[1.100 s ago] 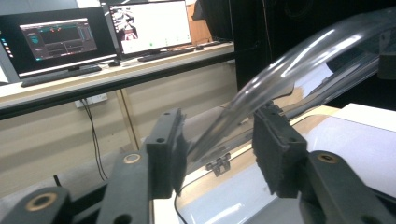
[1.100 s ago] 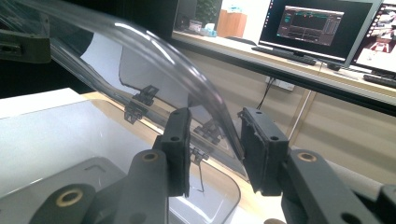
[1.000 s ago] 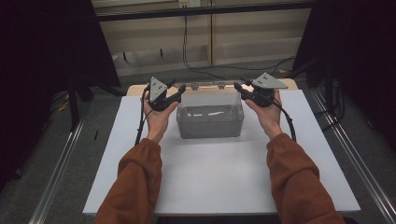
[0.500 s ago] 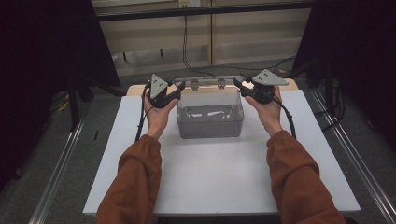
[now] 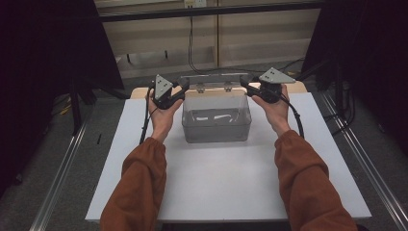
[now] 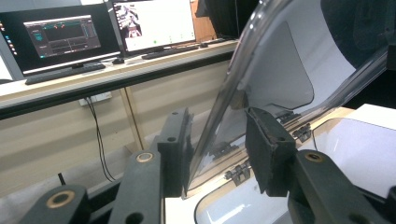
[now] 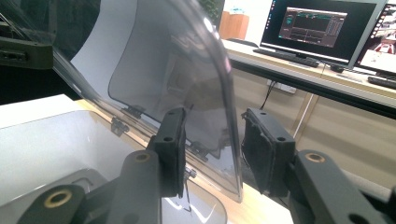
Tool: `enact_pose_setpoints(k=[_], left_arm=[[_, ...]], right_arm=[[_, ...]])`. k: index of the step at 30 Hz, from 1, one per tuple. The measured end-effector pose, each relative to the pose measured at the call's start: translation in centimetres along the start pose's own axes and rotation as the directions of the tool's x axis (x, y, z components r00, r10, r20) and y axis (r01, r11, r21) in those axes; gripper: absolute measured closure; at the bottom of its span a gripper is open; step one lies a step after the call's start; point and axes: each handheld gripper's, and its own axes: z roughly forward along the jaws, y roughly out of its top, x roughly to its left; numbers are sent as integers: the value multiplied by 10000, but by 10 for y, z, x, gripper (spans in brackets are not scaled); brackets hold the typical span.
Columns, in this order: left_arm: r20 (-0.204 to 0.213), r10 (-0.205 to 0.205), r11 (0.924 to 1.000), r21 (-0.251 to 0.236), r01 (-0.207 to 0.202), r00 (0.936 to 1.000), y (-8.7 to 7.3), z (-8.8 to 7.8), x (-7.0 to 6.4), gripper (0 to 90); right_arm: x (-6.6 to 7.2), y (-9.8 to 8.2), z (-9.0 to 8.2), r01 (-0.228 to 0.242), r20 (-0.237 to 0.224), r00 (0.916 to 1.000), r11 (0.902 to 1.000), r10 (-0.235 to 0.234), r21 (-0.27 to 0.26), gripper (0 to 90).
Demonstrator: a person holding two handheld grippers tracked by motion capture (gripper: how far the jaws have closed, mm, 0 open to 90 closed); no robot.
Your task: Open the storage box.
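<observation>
A clear plastic box (image 5: 216,127) stands on the white table board (image 5: 216,187), and its hinged clear lid (image 5: 211,79) is raised at the back. My left gripper (image 5: 180,91) straddles the lid's left edge. In the left gripper view the lid (image 6: 280,60) runs between the jaws of the left gripper (image 6: 217,135), close by one pad with a gap to the other. These jaws have just been closing around it. My right gripper (image 5: 245,85) straddles the right edge. The lid (image 7: 163,60) passes between the right gripper's (image 7: 215,135) jaws, and neither pad presses on it.
The box holds a few small pale items, too dim to name. Hinges (image 6: 238,172) join lid and box at the back. Behind the table runs a shelf with monitors (image 6: 60,35) and cables. Metal rails (image 5: 57,183) flank the table.
The lid's top edge has risen a little between the two grippers. Both hands have stayed at the box's upper corners.
</observation>
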Motion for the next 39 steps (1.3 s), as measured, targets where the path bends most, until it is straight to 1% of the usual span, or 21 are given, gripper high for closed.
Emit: enact_pose_setpoints(k=[2, 5, 7, 9, 12, 14, 16, 19, 22, 25, 27, 28, 30, 35, 36, 39], left_arm=[[15, 33, 10000, 12, -33, 10000, 1, 1, 0, 612], [-2, 257, 9995, 173, -256, 9997, 3, 3, 0, 604], [42, 192, 9997, 124, -192, 9998, 3, 5, 1, 608], [121, 72, 9999, 91, -73, 9999, 2, 6, 2, 626], [193, 32, 9999, 98, -34, 9998, 2, 8, 5, 633], [252, 221, 9996, 148, -224, 9994, 3, 10, 7, 639], [352, 69, 9997, 211, -77, 9994, 4, 11, 9, 644], [314, -42, 9998, 180, 36, 9995, 5, 11, 10, 650], [168, -25, 9997, 236, 21, 9999, 4, 13, 12, 652], [165, -153, 9994, 310, 148, 9997, 2, 15, 13, 656], [113, -110, 9993, 361, 106, 9999, 1, 16, 13, 656], [102, -25, 9992, 391, 21, 9999, 1, 17, 13, 656], [94, -74, 9992, 385, 71, 9999, 1, 19, 14, 661], [80, -37, 9993, 369, 34, 10000, 0, 24, 15, 675], [76, -92, 9994, 339, 90, 9999, 0, 25, 16, 676], [76, -60, 9993, 368, 57, 10000, 0, 26, 17, 682]], right_arm=[[-1, -1, 2, -56, 60, 10000, 10000, 56, -13, 599], [-2, -4, 5, -132, 71, 9999, 9999, 132, 78, 604], [-2, -5, 7, -32, 72, 10000, 9999, 31, 105, 613], [-2, -6, 8, -154, 49, 9999, 9999, 154, 18, 623], [-4, -8, 10, -248, 74, 9997, 9997, 248, -58, 643], [-5, -8, 11, -336, 50, 9994, 9994, 336, 8, 652], [-6, -8, 13, -349, 65, 9994, 9994, 349, 17, 656], [-8, -6, 15, -397, 73, 9992, 9992, 397, 63, 658], [-9, -5, 16, -487, 61, 9988, 9988, 487, 83, 661], [-10, -4, 17, -737, -9, 9973, 9972, 737, 84, 662], [-11, -4, 17, -817, -9, 9967, 9966, 817, 57, 662], [-12, -4, 18, -859, -30, 9963, 9963, 859, 59, 662], [-13, -5, 19, -935, -24, 9956, 9956, 935, 52, 667], [-16, -4, 22, -864, -2, 9963, 9962, 864, 75, 676], [-17, -3, 23, -826, 23, 9966, 9965, 826, 113, 677], [-18, -4, 25, -822, 17, 9966, 9964, 822, 211, 668]])
